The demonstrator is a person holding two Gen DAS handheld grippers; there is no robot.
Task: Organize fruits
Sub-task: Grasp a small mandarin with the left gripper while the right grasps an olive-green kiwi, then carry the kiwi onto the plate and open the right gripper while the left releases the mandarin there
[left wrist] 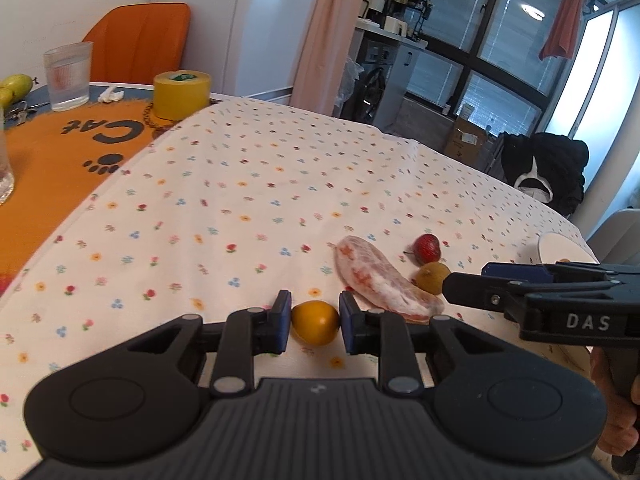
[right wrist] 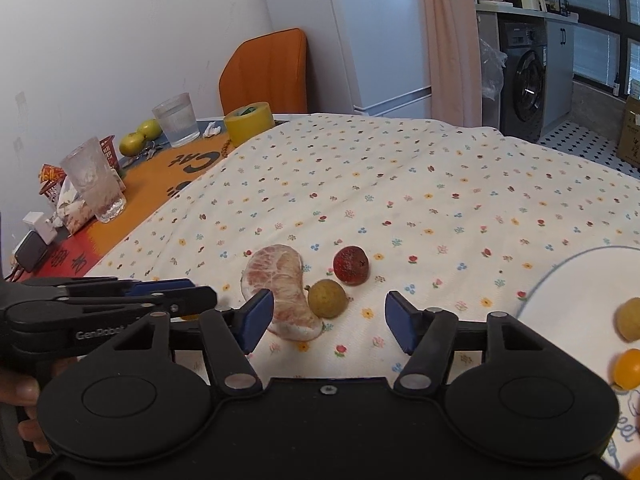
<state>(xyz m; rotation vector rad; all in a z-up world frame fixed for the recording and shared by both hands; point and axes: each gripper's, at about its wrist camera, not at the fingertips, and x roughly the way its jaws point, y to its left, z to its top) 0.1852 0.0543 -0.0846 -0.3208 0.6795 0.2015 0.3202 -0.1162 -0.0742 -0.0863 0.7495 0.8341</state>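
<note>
Left wrist view puts your left gripper (left wrist: 314,322) low on the flower-print tablecloth (left wrist: 240,184), its blue pads either side of a small orange-yellow oval fruit (left wrist: 315,322), close but not clearly pinching. At two o'clock lies the peeled pink pomelo segment (left wrist: 378,280), long axis running from eleven to four o'clock. Beyond it sit a brownish-yellow round fruit (left wrist: 432,277) and a red rough-skinned fruit (left wrist: 427,248). Your right gripper (right wrist: 329,322) hangs with jaws spread wide, empty; a white plate (right wrist: 576,304) holding more small fruits sits at three o'clock.

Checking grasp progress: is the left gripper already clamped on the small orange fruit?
No. The left gripper brackets the orange fruit, but gaps show beside both pads.
</note>
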